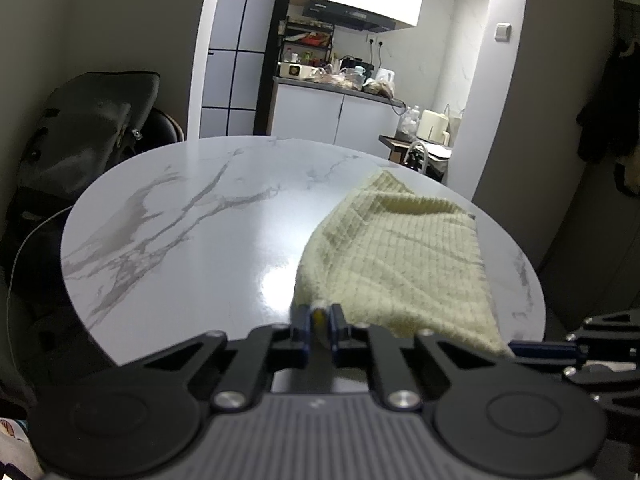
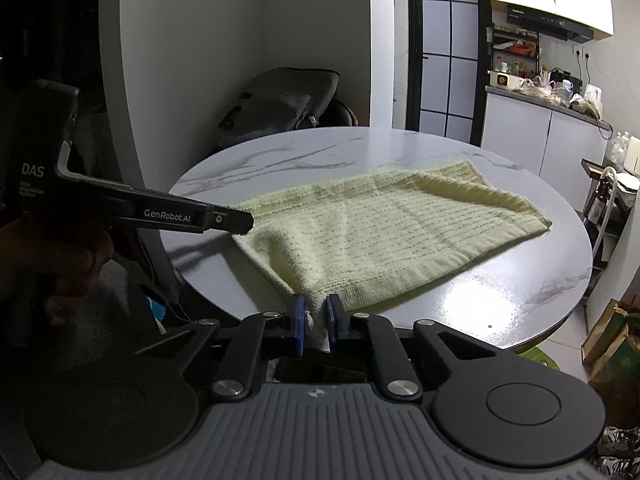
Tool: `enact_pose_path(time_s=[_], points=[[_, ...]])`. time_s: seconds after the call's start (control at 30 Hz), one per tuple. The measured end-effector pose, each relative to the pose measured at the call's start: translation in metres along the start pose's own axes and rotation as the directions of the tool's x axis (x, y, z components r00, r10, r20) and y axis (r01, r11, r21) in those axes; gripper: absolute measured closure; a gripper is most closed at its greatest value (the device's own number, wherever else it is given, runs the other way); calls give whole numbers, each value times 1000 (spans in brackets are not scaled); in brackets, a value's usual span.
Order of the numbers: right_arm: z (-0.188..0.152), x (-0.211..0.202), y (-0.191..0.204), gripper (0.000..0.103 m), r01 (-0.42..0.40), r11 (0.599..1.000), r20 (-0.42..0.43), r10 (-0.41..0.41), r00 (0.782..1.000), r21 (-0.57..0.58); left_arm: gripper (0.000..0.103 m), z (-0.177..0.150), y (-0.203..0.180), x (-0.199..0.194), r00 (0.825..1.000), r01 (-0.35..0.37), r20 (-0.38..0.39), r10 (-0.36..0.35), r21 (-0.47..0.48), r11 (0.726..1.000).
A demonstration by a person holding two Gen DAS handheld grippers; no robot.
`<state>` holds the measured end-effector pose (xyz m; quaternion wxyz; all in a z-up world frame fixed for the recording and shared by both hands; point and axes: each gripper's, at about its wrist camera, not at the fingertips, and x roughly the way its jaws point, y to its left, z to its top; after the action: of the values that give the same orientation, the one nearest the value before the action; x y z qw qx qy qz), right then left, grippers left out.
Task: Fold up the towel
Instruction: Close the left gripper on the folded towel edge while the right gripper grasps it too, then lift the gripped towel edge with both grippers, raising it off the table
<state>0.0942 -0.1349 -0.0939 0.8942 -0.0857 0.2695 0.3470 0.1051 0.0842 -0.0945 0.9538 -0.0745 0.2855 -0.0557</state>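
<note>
While the pale yellow towel (image 2: 384, 236) lies on the round marble table (image 1: 192, 216), your left gripper (image 1: 320, 314) and right gripper (image 2: 316, 312) each pinch a near corner.

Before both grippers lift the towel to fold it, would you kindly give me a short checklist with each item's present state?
1. Left gripper shut on a near corner of the towel: ok.
2. Right gripper shut on the other near corner: ok.
3. Far half of the towel lies flat on the table: ok, slightly rumpled.
4. Bare tabletop beyond the towel to fold onto: ok.
5. How securely the pads hold: cannot tell.
</note>
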Motion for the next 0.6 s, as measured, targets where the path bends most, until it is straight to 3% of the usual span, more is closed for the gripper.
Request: enact_pose_path(time_s=[0.6], points=[[14,-22,22,91,-24,999,53,25,998,-25,93,12,23,-19,998,6,55,-4,-33,999]])
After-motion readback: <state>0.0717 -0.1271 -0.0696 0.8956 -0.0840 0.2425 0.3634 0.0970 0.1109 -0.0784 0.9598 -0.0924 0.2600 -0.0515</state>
